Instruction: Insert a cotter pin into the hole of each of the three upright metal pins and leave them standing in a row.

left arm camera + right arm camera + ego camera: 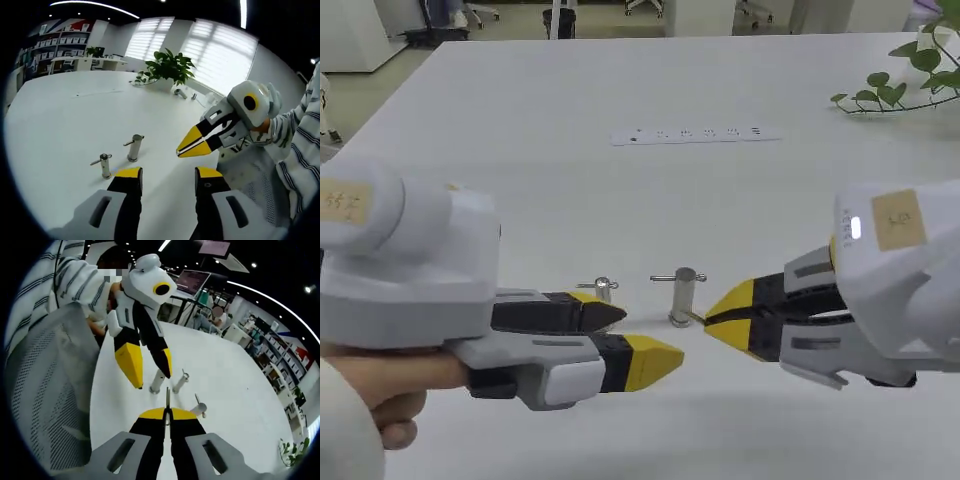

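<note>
Three metal pins [178,384] on a white table [620,80]; power strip [697,134], plant [926,60] beyond.

An open-plan office: a large white table [620,80] carrying a white power strip [696,134], a leafy green potted plant [167,65], slatted window blinds [220,50], storage shelves [65,42] and a lit computer monitor [192,282].

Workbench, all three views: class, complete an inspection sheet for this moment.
Surface: white tabletop.
Job's things: two upright silver metal pins with fitted cotter pins; third metal pin, cotter unclear.
Clutter: white power strip.
Grippers: left gripper open; right gripper shut on thin loose cotter pin.
Cables: nothing seen.
Surroundings: green potted plant, grey mesh chair, office shelving.
</note>
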A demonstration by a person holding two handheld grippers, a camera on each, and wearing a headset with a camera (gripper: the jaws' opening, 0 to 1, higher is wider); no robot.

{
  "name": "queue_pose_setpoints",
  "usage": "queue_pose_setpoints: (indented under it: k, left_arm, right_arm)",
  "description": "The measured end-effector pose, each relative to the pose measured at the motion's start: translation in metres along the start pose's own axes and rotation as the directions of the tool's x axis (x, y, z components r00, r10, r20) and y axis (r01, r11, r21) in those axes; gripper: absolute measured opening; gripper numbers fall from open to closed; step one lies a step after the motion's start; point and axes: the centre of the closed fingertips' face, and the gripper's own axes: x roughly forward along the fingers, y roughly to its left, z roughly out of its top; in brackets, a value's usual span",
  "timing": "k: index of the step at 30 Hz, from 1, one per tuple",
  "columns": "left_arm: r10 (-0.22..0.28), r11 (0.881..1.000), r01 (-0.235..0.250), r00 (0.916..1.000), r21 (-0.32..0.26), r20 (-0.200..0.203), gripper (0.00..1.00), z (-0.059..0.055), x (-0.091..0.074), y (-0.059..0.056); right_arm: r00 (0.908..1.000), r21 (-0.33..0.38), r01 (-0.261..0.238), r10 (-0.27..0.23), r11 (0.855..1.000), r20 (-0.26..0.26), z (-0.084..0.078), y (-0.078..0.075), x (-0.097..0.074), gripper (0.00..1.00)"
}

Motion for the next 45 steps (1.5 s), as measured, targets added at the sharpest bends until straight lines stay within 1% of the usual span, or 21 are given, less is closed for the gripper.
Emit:
queue_pose_setpoints:
  k: [2,5,8,9,12,14,15,18,23,28,32,39,45]
  left_arm:
    - [-0.014,1.000,0.014,0.9999,-0.025,-0.002,0.36,-0.001,0.002,-0.004]
    - [-0.018,0.999,0.018,0.9998,-0.036,-0.011,0.31,-0.004,0.006,-0.005]
    - [-0.028,0.997,0.027,0.9993,-0.067,-0.023,0.27,-0.007,0.008,-0.007]
    - [-0.030,0.997,0.028,0.9992,-0.070,-0.025,0.25,-0.008,0.008,-0.008]
    - [-0.028,0.997,0.027,0.9994,-0.070,-0.019,0.23,-0.008,0.008,-0.008]
    - [-0.039,0.995,0.037,0.9991,-0.089,-0.016,0.22,-0.008,0.009,-0.010]
    - [-0.039,0.995,0.037,0.9992,-0.088,-0.014,0.20,-0.007,0.009,-0.010]
    - [-0.047,0.994,0.045,0.9988,-0.095,-0.017,0.14,-0.008,0.010,-0.012]
    - [-0.059,0.993,0.056,0.9979,-0.104,-0.028,0.10,-0.011,0.012,-0.014]
    - [-0.061,0.992,0.057,0.9978,-0.110,-0.027,0.08,-0.011,0.013,-0.015]
    - [-0.072,0.991,0.068,0.9971,-0.118,-0.025,0.05,-0.011,0.015,-0.018]
    - [-0.087,0.986,0.085,0.9962,-0.146,-0.003,0.03,-0.008,0.016,-0.021]
    - [-0.083,0.987,0.081,0.9965,-0.140,-0.007,0.02,-0.009,0.015,-0.020]
  right_arm:
    - [1.0000,0.009,-0.005,0.005,1.000,0.006,0.000,0.004,0.001,0.03]
    - [0.9999,0.003,-0.010,0.010,1.000,0.004,0.000,0.009,0.002,0.03]
    - [0.9999,0.008,-0.016,0.016,1.000,0.005,0.000,0.013,0.003,0.03]
    - [0.9997,0.018,-0.022,0.022,1.000,0.008,0.000,0.015,0.003,0.03]
    - [0.9997,0.008,-0.020,0.020,1.000,0.012,0.002,0.017,0.002,0.03]
    - [0.9997,0.008,-0.019,0.019,1.000,0.012,0.001,0.019,0.002,0.03]
    - [0.9997,0.008,-0.021,0.021,1.000,0.011,0.001,0.020,0.003,0.03]
    - [0.9998,-0.005,-0.018,0.018,1.000,0.009,0.001,0.021,0.002,0.03]
    - [0.9998,-0.019,-0.016,0.017,1.000,0.013,0.003,0.022,0.002,0.03]
    - [0.9998,-0.033,-0.016,0.016,0.999,0.008,0.003,0.022,0.001,0.03]
    - [0.9999,-0.043,-0.016,0.016,0.999,0.000,0.001,0.022,0.002,0.03]
    - [0.9999,-0.062,-0.015,0.015,0.998,0.001,0.002,0.024,0.003,0.03]
    - [0.9999,-0.080,-0.012,0.012,0.997,0.000,0.003,0.023,0.003,0.03]
